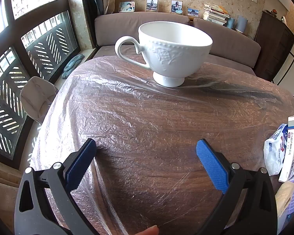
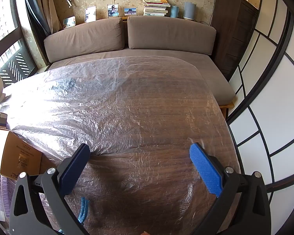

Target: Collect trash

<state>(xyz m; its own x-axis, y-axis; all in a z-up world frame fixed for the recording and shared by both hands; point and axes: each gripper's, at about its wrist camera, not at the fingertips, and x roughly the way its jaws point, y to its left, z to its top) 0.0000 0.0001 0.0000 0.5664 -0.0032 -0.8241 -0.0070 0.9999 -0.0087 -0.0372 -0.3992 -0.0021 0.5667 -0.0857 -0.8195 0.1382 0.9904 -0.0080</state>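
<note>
While both jaws gape wide with nothing between them, the left gripper (image 1: 146, 152) hovers over the plastic-covered table (image 1: 147, 117). The trash, a crumpled wrapper (image 1: 274, 150) and a slim box (image 1: 290, 148), lies at its near right edge. The right gripper (image 2: 139, 156) hangs right of a cardboard box (image 2: 15, 154).

Items partly out of view: cardboard box (image 2: 13, 152) running off the left edge, white plastic bag (image 1: 274, 152) lying half behind a carton (image 1: 291, 148), box print reading too small.
</note>
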